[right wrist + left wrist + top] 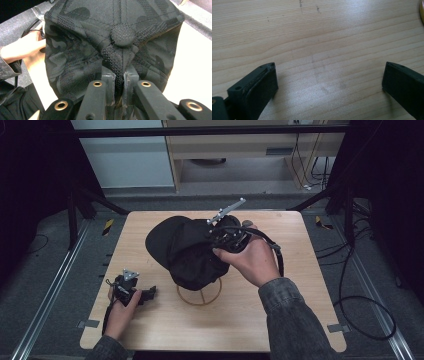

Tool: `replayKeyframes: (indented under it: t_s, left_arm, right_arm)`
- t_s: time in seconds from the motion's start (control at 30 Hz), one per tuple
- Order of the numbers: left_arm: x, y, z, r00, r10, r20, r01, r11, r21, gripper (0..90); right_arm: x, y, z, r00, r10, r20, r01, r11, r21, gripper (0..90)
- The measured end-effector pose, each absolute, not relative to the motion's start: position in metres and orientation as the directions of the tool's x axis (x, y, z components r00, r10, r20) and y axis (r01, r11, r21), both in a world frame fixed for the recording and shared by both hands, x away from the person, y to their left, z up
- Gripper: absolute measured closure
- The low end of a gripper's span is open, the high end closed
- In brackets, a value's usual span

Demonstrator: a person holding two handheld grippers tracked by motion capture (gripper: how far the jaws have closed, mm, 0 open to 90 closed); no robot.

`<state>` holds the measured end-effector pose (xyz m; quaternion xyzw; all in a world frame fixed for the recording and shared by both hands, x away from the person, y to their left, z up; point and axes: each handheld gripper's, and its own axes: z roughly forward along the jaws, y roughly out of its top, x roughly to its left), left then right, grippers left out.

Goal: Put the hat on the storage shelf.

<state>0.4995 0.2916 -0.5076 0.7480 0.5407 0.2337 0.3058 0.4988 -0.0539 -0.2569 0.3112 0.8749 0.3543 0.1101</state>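
Left tongs [148,292] spread wide and empty, resting low on the bare wooden worktop [300,285] near its left edge, black camouflage cap [187,247] at centre – draped over a round wire stand [199,295], right tongs [119,82] clenched on a fold of cap fabric just below its crown button [123,35].

High view: fixed above the person's side, looking forward and down over the whole table [235,320]. Left gripper view: close above bare tabletop, facing down. Right gripper view: pressed near the cap [112,42]; cap shared with high view.
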Motion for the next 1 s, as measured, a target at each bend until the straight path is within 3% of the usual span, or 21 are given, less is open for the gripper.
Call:
replayKeyframes:
  t_s: [1.0]
  left_arm:
    - [0.500,0.292,-0.508,0.308,0.951,0.020,0.666,-0.230,0.710,0.0]
  right_arm:
    - [0.501,-0.050,-0.269,-0.777,0.630,0.009,0.462,0.560,0.688,82.5]
